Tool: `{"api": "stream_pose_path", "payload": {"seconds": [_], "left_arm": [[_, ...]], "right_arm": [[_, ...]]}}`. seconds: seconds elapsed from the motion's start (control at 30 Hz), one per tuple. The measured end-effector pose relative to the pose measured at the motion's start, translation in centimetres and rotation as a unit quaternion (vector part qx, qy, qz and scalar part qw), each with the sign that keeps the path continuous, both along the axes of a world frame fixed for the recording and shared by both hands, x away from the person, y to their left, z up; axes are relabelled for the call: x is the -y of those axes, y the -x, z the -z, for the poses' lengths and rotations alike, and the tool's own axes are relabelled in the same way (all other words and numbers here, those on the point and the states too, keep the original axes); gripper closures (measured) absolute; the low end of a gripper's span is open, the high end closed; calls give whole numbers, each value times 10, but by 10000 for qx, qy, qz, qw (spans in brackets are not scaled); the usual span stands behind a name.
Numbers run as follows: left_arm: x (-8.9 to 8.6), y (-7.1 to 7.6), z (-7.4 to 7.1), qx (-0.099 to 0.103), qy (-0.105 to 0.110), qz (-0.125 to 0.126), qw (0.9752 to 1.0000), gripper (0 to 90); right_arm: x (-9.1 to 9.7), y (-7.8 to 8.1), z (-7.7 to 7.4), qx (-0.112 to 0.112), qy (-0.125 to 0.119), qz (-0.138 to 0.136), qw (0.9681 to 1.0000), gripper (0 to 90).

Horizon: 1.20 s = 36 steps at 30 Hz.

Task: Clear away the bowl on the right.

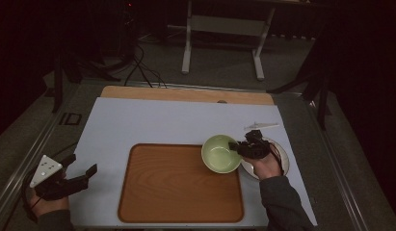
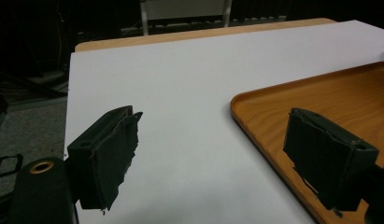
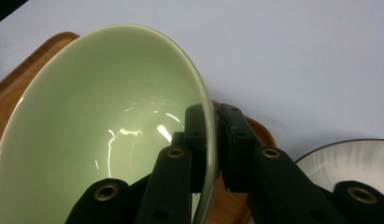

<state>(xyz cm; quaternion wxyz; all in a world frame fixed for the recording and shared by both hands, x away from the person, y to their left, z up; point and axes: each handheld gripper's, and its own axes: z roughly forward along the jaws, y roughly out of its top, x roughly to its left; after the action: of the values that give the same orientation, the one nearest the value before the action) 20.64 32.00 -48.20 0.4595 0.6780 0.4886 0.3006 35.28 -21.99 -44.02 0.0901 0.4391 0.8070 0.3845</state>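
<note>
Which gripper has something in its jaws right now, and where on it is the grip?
The right gripper is clamped on the green bowl at its rim, one jaw inside, one outside. The left gripper is open, holding nothing.

Spread fingers [image 2: 110, 158] over white sheet [image 2: 189, 93], beside tray [image 2: 320, 93]

Dim overall, room behind surface [image 1: 186, 120] nearly black. Soft light from above; faint shadows. Glare streaks inside green bowl [image 3: 110, 130]. Near claw parts blurred at bottom of both gripper views; high view grainy.
</note>
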Motion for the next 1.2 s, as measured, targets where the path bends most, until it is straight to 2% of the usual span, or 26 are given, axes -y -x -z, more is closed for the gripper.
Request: {"api": "stream_pose_path", "payload": {"seconds": [1.2], "left_arm": [[0,0,0,6,6,9,10000,173]], "right_arm": [[-36,-2,0,8,88,-333,9994,822]]}}
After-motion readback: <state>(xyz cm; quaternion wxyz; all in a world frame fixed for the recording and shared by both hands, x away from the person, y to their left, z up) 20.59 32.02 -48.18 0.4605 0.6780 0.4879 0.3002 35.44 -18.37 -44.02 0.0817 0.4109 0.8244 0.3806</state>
